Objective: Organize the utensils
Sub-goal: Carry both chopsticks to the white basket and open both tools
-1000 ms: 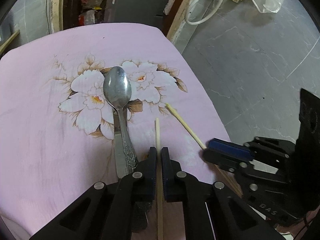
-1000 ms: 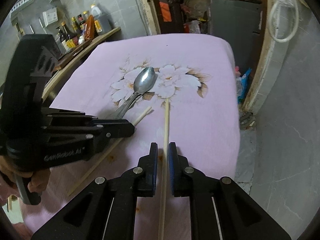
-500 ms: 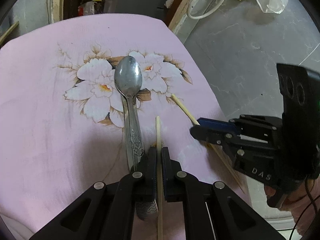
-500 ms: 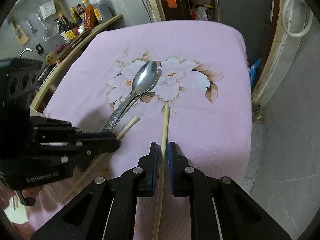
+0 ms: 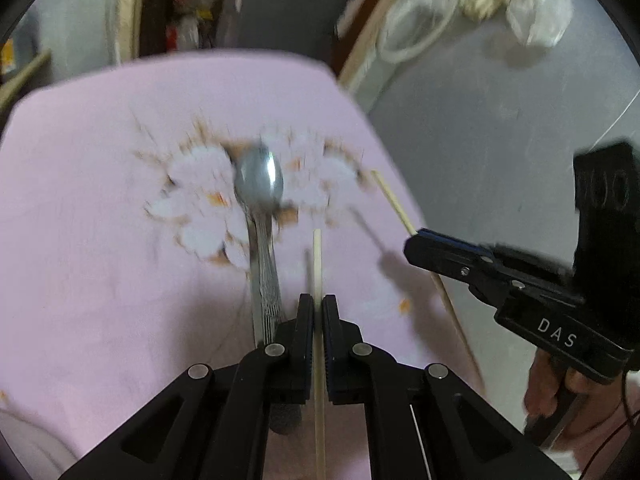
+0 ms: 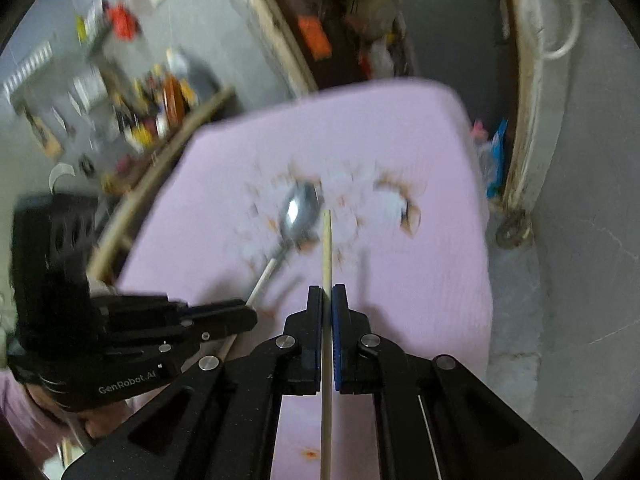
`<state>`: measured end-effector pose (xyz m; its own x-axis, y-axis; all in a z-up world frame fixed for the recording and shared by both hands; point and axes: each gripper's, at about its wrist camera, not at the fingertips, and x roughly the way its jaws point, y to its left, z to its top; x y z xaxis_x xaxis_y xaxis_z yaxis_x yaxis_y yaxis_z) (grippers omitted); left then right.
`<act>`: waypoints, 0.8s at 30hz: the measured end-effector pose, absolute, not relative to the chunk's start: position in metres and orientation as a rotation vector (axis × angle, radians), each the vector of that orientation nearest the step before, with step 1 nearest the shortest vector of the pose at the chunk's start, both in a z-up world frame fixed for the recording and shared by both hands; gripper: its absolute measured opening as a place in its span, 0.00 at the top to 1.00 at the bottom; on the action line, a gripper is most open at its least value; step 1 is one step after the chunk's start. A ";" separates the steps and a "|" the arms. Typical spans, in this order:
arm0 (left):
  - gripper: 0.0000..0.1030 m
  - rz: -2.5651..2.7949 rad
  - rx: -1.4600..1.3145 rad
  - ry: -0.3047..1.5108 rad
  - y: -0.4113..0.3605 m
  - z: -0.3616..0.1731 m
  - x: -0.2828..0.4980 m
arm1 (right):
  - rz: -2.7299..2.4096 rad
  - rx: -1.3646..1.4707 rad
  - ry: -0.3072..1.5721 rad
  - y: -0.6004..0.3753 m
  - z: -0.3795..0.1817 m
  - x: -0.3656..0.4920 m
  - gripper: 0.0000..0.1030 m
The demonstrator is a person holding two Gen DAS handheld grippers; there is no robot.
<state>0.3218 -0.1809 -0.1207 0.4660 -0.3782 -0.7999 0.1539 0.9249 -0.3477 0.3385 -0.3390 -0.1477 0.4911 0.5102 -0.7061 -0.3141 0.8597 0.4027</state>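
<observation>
You hold 1 chopstick in each gripper, both lifted clear of the pink cloth (image 5: 80, 240).

The cloth covers a table beside a grey tiled floor (image 5: 500, 120), shelves of bottles (image 6: 160, 100) behind. The spoon (image 5: 260, 184) lies on the flower print; your left gripper (image 5: 318, 304) pinches 1 chopstick (image 5: 317, 256) just right of its handle, your right gripper (image 6: 327, 296) has just closed on the other chopstick (image 6: 327, 240), farther right. Next, I judge: bring both sticks parallel beside the spoon.
</observation>
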 end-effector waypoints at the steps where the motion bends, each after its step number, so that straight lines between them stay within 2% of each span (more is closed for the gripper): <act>1: 0.95 -0.320 -0.251 1.003 -0.179 -0.113 0.317 | 0.501 0.256 0.897 -0.341 -0.142 0.335 0.96; 10: 0.95 -0.229 -0.333 0.729 -0.140 -0.033 0.272 | 0.489 0.421 0.580 -0.327 -0.074 0.290 0.96; 21: 0.95 -0.181 -0.347 0.487 -0.033 0.073 0.213 | 0.600 0.395 0.358 -0.232 0.024 0.254 0.96; 24: 0.95 -0.143 -0.331 0.428 0.000 0.088 0.199 | 0.644 0.408 0.298 -0.200 0.042 0.245 0.96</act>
